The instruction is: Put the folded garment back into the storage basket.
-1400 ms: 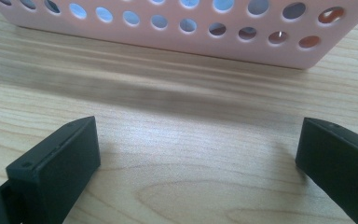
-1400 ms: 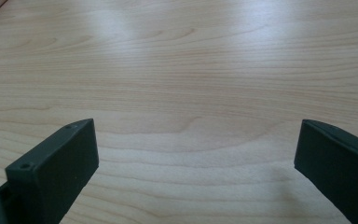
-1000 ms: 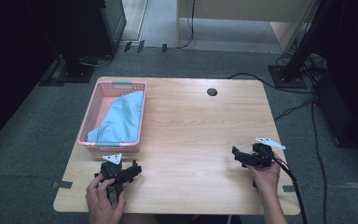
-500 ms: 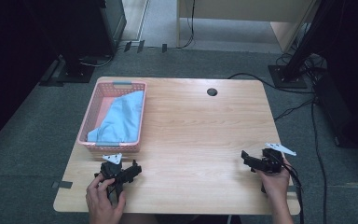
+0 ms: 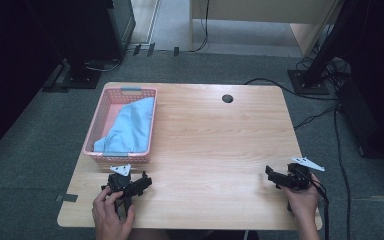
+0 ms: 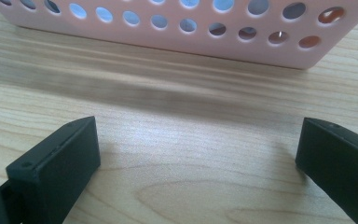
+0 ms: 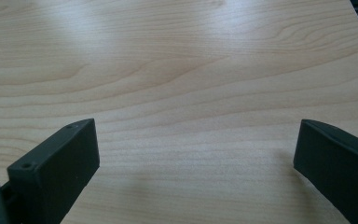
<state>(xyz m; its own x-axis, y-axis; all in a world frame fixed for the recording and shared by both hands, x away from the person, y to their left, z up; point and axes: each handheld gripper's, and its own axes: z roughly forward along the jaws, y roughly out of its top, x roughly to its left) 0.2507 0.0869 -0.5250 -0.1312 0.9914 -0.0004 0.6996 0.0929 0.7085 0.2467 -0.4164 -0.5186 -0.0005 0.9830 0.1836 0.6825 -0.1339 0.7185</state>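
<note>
In the pink basket (image 5: pixel 122 155), long axis running away from the person, a blue cloth (image 5: pixel 127 130) (seemingly crumpled); both grippers' jaws wide, empty.

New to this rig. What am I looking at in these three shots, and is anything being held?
No robot arm here: a person at a wooden table holds a two-jaw hand-held gripper in each hand. The high view looks down from above; the left hand-held gripper sits by the near left edge, the right hand-held gripper by the near right edge. The other two pictures come from cameras riding on each gripper, looking along its black jaws. A pink perforated basket holds a light blue cloth. Both grippers are open and hold nothing.
</note>
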